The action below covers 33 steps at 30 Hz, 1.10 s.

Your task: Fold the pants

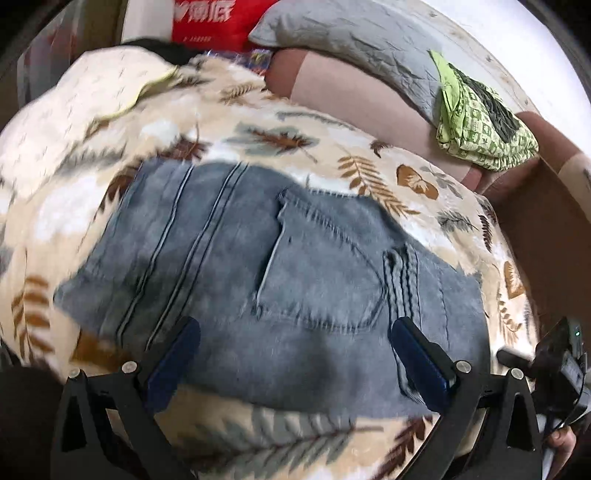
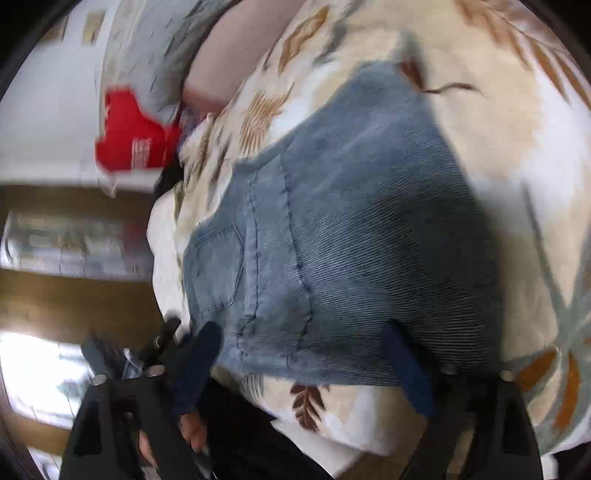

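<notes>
The pants [image 1: 266, 280] are faded blue jeans, lying folded into a compact bundle on a cream blanket with a leaf print [image 1: 258, 122]. A back pocket and a belt loop face up. My left gripper [image 1: 295, 332] is open and empty, its blue-padded fingers spread just above the bundle's near edge. In the right wrist view the jeans [image 2: 351, 240] fill the middle. My right gripper [image 2: 303, 339] is open and empty, its fingers spread over the bundle's near edge. The other gripper [image 1: 554, 354] shows at the right edge of the left wrist view.
A grey pillow [image 1: 354, 33] and a folded green patterned cloth [image 1: 476, 114] lie on the pink sheet [image 1: 351, 92] beyond the blanket. A red package [image 1: 218, 18] stands at the back. A wooden floor [image 2: 55, 295] lies off the bed's side.
</notes>
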Motion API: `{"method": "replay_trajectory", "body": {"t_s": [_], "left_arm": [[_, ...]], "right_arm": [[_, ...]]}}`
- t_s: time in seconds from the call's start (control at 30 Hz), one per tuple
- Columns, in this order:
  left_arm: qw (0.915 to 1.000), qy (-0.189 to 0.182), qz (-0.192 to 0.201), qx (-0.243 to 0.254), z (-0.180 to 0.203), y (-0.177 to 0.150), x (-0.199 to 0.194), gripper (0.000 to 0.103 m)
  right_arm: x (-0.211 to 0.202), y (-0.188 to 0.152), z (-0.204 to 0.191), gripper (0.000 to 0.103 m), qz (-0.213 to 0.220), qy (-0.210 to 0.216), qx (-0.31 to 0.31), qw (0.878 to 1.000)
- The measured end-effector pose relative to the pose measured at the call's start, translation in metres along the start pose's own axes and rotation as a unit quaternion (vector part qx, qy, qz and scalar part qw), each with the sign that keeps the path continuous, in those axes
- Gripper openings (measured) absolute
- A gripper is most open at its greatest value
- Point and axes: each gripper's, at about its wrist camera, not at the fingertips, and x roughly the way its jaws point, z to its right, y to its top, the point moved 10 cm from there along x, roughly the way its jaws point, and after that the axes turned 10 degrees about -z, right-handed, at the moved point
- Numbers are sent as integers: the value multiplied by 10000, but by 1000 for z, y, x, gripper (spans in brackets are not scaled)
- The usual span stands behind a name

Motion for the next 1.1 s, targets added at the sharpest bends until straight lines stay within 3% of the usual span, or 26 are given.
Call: {"method": "replay_trajectory", "body": {"t_s": [0.13, 0.23, 0.27, 0.33, 0.43, 0.53, 0.57, 0.6, 0.63, 0.77, 0.83, 0.97, 1.07, 1.1], "left_arm": [[9999, -73, 107, -37, -4, -7, -8, 103], [9999, -110, 106, -60, -3, -5, -11, 103], [9999, -106, 132, -35, -3, -5, -13, 103], [9998, -72, 178, 18, -6, -5, -17, 103], [9997, -71, 213, -14, -12, -5, -19, 103], [9997, -38, 219, -104, -20, -3, -19, 103], [9997, -26, 214, -126, -22, -3, -18, 103], [9996, -6, 224, -142, -24, -2, -19, 103], [9996, 12, 235, -170, -26, -1, -19, 103], [9995, 76, 216, -229, -23, 3, -17, 103], [9995, 113, 248, -175, -15, 7, -17, 103], [9995, -61, 199, 234, 26, 13, -17, 103], [9978, -110, 276, 593, 63, 19, -17, 103], [9970, -102, 301, 703, 74, 21, -16, 103]], "right_arm": [[-14, -13, -48, 89, 231, -595, -1169, 9911], [2, -31, -78, 86, 185, -1404, -2325, 9622], [12, -35, -83, 82, 133, -1674, -2621, 9503], [28, -37, -82, 63, -22, -1923, -2877, 9382], [51, -36, -77, 49, -93, -2389, -3268, 9144], [66, -35, -67, 33, -217, -2557, -3314, 9079], [66, -35, -66, 29, -236, -2479, -3288, 9110], [63, -36, -69, 18, -245, -2297, -3235, 9176], [59, -34, -75, 17, -181, -2221, -3219, 9202], [56, -35, -81, 17, -188, -1730, -3063, 9359], [77, -41, -67, 18, -512, -1624, -2890, 9421], [72, -36, -59, 21, -334, -916, -2571, 9615], [54, -39, -65, 42, -342, -640, -2375, 9687], [43, -40, -68, 64, -267, -497, -2306, 9714]]}}
